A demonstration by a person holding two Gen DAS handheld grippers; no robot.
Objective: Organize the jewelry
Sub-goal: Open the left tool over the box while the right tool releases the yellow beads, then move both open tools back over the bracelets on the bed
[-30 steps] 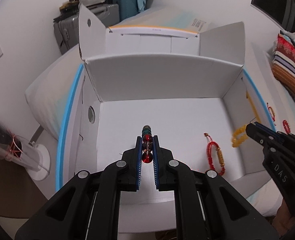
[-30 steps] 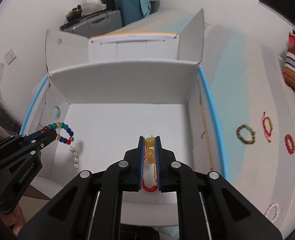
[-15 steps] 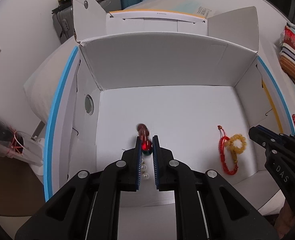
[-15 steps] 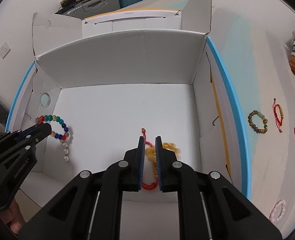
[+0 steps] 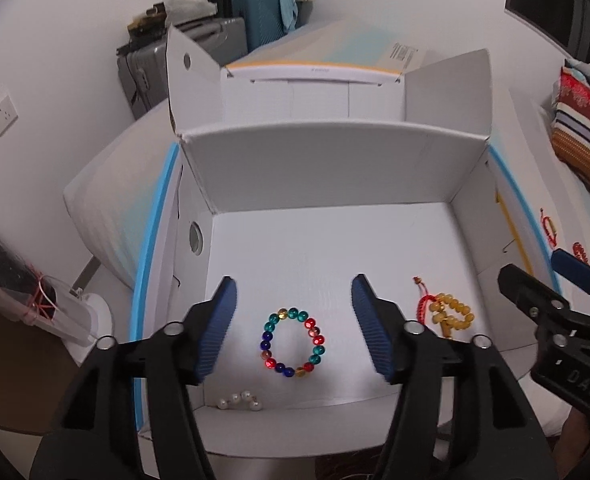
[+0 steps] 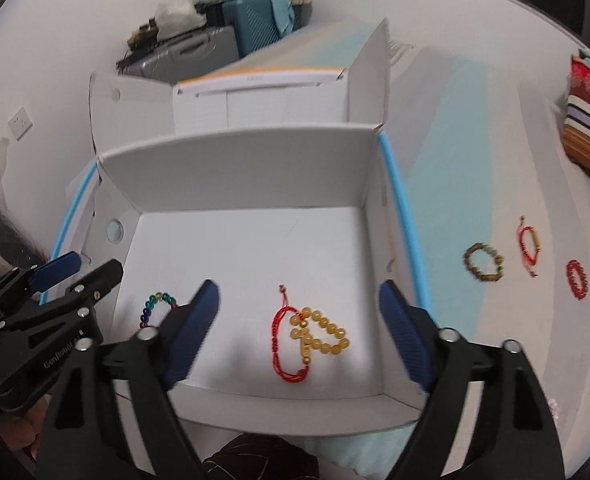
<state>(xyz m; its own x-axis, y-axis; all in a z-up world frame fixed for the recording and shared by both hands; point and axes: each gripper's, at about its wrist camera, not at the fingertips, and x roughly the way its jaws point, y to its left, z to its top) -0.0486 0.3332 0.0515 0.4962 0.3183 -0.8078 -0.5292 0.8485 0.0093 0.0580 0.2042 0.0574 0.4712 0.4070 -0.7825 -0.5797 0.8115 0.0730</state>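
Jewelry first: the multicolour bead bracelet [image 5: 293, 343] lies flat on the white box [image 5: 335, 168] floor, and your left gripper [image 5: 293, 320] is opening above it, nothing pinched. The yellow bead bracelet with red cord [image 6: 311, 334] lies on the same floor toward the box's right side; your right gripper [image 6: 299, 332] is also opening, pads clear of it. A pearl strand [image 5: 239, 399] sits by the near wall. Both drops look done, so lift straight up and don't drag cord out with a pad. Outside, on the bedsheet [image 6: 475, 184] right of the box, three pieces are left: brown bead bracelet [image 6: 483, 262], red cord bracelet [image 6: 529, 250], red bead bracelet [image 6: 577, 285]. Send the right gripper there, pinching across the beads.
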